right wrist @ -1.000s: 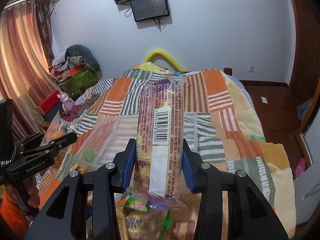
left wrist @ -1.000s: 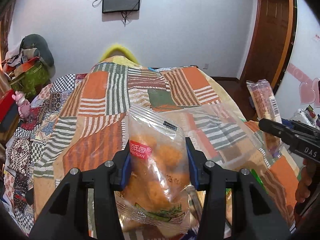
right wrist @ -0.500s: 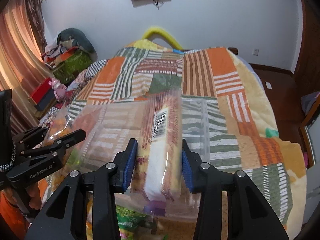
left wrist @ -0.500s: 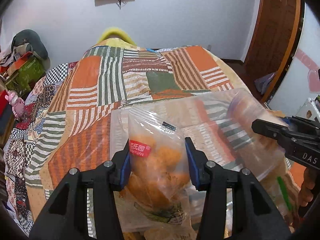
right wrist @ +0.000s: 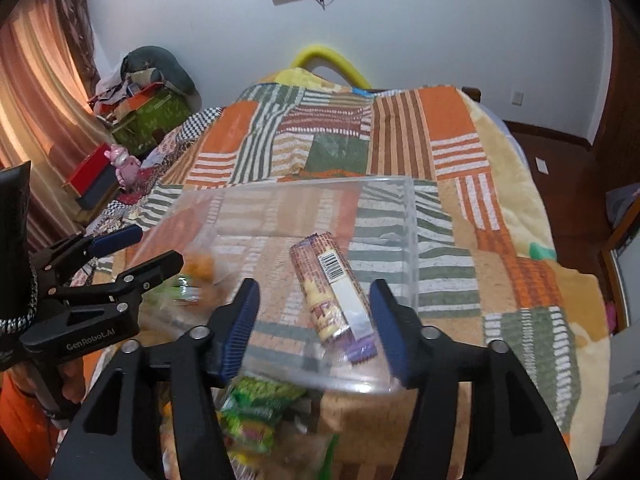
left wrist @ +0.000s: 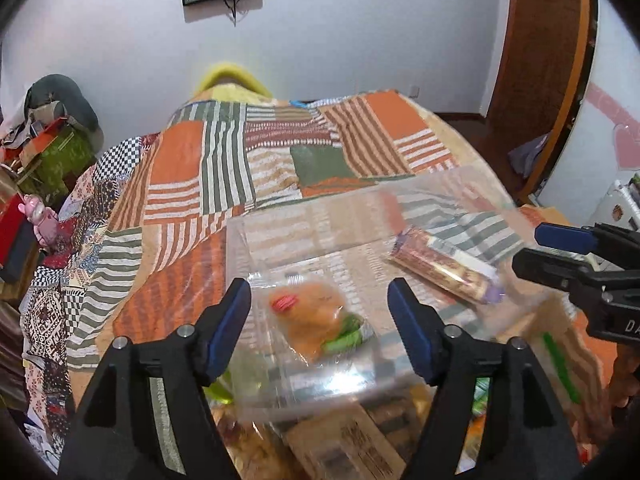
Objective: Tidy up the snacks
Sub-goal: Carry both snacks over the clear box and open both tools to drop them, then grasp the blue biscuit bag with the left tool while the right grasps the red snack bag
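A clear plastic bin [left wrist: 312, 216] [right wrist: 408, 216] stands on the patchwork bed. A clear bag of orange snacks [left wrist: 316, 320] [right wrist: 200, 266] lies in its left part. A long biscuit pack with a barcode [left wrist: 440, 268] [right wrist: 332, 292] lies in its right part. My left gripper [left wrist: 320, 316] is open just above the orange snack bag. My right gripper [right wrist: 314, 316] is open just above the biscuit pack. Neither holds anything.
More snack packets, green [right wrist: 252, 408] and brown [left wrist: 348, 440], lie on the bed in front of the bin. The patchwork quilt [left wrist: 224, 168] stretches beyond. Boxes and clutter [right wrist: 148, 116] stand to the left, a wooden door [left wrist: 536, 60] to the right.
Both grippers lowered to the bin and opened. The orange snack bag and the biscuit pack dropped out of them into the bin.
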Motion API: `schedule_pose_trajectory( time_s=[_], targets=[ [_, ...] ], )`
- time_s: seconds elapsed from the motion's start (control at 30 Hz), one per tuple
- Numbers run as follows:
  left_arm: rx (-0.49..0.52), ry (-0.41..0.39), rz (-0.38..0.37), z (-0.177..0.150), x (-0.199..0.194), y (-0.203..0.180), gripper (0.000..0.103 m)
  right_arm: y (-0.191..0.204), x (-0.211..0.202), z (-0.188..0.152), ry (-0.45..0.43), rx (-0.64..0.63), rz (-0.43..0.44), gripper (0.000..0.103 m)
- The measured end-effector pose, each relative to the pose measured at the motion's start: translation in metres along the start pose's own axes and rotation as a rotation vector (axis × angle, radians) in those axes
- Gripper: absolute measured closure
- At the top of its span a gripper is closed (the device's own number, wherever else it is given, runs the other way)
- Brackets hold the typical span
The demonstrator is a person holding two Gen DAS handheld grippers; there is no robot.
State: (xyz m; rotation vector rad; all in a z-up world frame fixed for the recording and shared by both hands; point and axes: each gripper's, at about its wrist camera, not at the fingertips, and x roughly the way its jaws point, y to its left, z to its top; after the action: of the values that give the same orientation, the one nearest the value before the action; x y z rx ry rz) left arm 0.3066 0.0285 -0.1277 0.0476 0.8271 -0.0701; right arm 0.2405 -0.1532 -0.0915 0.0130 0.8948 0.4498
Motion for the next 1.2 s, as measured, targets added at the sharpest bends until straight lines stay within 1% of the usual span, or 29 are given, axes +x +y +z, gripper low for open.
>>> schedule_pose_trajectory(
  time_s=[0.13, 0.2, 0.27, 0.37, 0.5, 0.53, 0.57, 0.7, 0.87, 1.0, 1.1, 1.17, 1.2],
  targets=[
    [-0.004, -0.034, -0.009, -0.007, -0.035, -0.002, 0.028, 0.010, -0.032, -0.009, -0.037, -0.025, 0.003, 0.038],
    [-0.001, -0.052, -0.008, -0.014, -0.054, -0.003, 0.021, 0.016, -0.045, -0.013, -0.053, -0.031, 0.005, 0.035],
    [-0.005, -0.068, -0.009, -0.025, -0.073, -0.005, 0.016, 0.021, -0.060, -0.022, -0.066, -0.032, 0.009, 0.029],
    [-0.007, -0.064, -0.019, -0.044, -0.096, -0.009, 0.013, 0.028, -0.078, -0.039, -0.071, -0.032, 0.017, 0.028],
    [-0.006, -0.044, -0.025, -0.073, -0.118, -0.013, 0.012, 0.037, -0.092, -0.063, -0.060, -0.032, 0.018, 0.026],
    [-0.008, -0.039, -0.028, -0.082, -0.124, -0.014, 0.012, 0.039, -0.094, -0.069, -0.055, -0.029, 0.020, 0.025],
    [-0.009, -0.035, -0.030, -0.089, -0.127, -0.014, 0.012, 0.042, -0.095, -0.075, -0.050, -0.027, 0.017, 0.023],
    [-0.013, -0.020, -0.031, -0.117, -0.138, -0.015, 0.011, 0.049, -0.095, -0.100, -0.016, -0.028, 0.006, 0.020],
    [-0.032, 0.010, -0.048, -0.144, -0.142, -0.014, 0.011, 0.056, -0.080, -0.131, 0.069, -0.024, -0.003, 0.020],
    [-0.041, 0.030, -0.054, -0.161, -0.143, -0.012, 0.011, 0.064, -0.070, -0.154, 0.123, -0.007, 0.018, 0.019],
    [-0.045, 0.048, -0.061, -0.168, -0.140, -0.014, 0.011, 0.074, -0.060, -0.165, 0.134, -0.043, -0.023, 0.012],
    [-0.048, 0.052, -0.070, -0.172, -0.140, -0.015, 0.011, 0.078, -0.055, -0.167, 0.131, -0.058, -0.038, 0.002],
    [-0.050, 0.054, -0.075, -0.174, -0.140, -0.015, 0.011, 0.079, -0.054, -0.169, 0.129, -0.063, -0.044, 0.000]
  ],
)
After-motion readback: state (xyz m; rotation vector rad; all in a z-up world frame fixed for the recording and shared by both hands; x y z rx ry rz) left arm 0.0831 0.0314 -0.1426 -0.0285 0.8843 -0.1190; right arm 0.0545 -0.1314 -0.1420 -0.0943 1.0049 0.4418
